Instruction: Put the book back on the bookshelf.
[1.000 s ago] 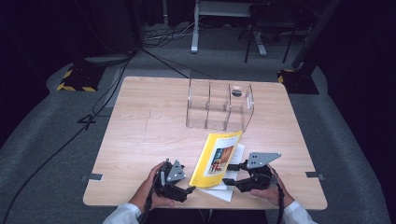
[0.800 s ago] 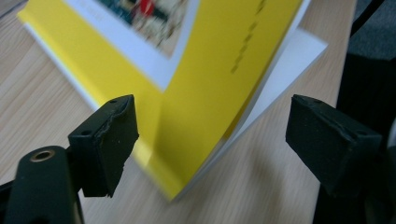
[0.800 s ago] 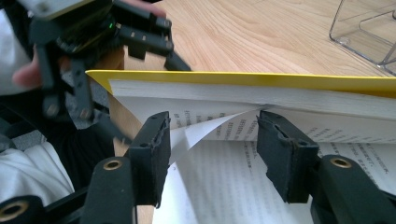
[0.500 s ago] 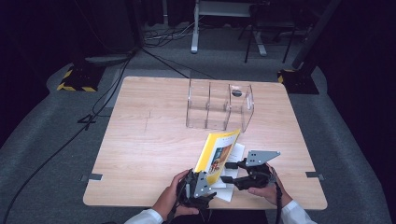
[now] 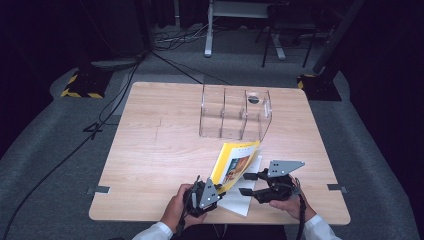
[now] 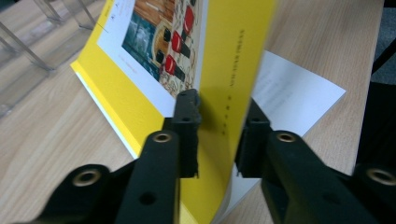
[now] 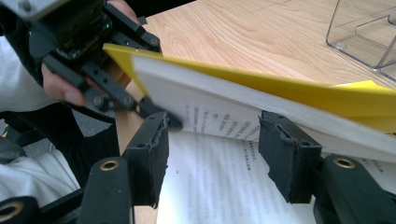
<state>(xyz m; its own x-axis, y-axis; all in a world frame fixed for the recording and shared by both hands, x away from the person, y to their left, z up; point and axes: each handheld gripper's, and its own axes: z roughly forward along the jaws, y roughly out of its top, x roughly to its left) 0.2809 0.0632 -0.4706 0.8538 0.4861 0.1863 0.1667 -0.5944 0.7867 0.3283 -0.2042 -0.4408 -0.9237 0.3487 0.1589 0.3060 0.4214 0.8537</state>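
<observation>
So my left gripper (image 6: 217,140) has just been closing and now pinches the yellow book (image 6: 233,70) by its spine, right gripper (image 7: 212,154) gapes open under the raised pages, nothing's in the clear organizer (image 5: 235,112) yet.

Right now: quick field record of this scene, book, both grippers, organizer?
book: yellow-covered book, cover and front pages lifted, lower pages flat on the table
left gripper: fingers have just been closing, now clamped on the raised yellow part near the spine
right gripper: fingers apart, by the open pages under the lifted part
organizer: clear divided organizer beyond the book, upright
</observation>
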